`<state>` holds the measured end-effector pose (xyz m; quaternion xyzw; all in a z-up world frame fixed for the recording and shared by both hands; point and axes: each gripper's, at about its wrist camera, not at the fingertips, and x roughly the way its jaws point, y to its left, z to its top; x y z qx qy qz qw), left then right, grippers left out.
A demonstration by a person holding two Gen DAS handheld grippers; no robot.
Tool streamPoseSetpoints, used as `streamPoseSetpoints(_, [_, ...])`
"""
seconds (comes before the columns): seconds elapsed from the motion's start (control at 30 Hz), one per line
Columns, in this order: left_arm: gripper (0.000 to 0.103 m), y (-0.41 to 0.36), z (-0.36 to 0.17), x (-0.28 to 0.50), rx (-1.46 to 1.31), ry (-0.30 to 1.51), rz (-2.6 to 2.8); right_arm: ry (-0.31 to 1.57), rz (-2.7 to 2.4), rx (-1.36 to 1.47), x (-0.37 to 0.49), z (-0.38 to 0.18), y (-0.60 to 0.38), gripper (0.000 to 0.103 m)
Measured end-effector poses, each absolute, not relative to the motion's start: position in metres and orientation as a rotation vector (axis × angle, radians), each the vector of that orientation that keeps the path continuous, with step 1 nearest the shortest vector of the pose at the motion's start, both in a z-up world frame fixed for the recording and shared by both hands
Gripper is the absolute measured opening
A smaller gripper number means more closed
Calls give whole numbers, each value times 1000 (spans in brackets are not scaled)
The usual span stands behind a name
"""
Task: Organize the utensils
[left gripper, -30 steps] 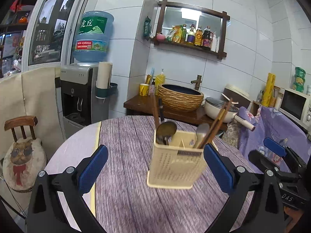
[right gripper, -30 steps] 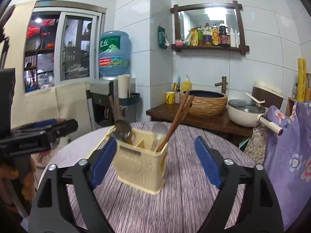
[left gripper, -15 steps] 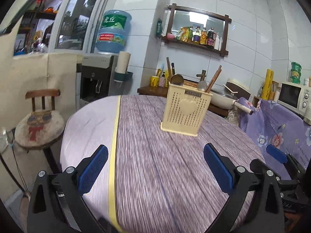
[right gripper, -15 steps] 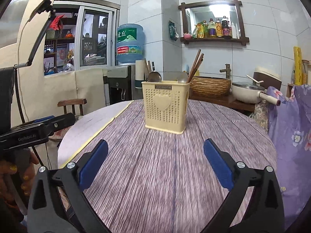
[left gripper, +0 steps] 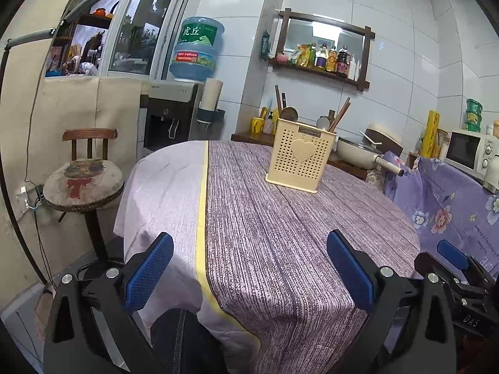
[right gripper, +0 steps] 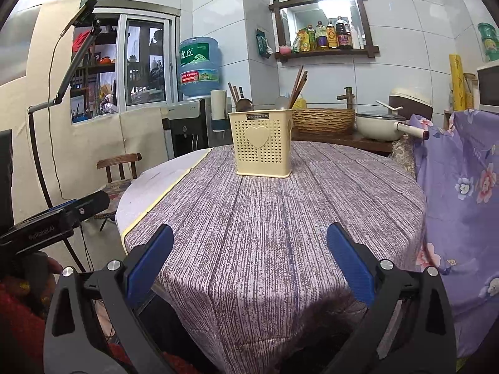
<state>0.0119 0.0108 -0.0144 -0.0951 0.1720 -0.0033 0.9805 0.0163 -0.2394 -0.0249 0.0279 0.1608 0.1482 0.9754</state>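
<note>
Left wrist view has the left claw [left gripper: 249, 268] spread wide with nothing between its blue pads, hanging over the near rim of the round surface [left gripper: 280, 218] in its purple striped cloth, a broad bare stretch separating it from the cream perforated plastic utensil holder [left gripper: 299, 155] standing upright toward the far edge. Right wrist view shows the right claw [right gripper: 249, 260] equally released and empty over that rim, while the holder's spoons and wooden chopsticks [right gripper: 297, 85] show only above its wall.
</note>
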Motion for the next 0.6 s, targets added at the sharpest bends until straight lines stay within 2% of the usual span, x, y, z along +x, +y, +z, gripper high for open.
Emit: streamPoseSetpoints(0.6, [98,8,-12,-10,-185,284,-17,296,310,61,1,-19,-239,97])
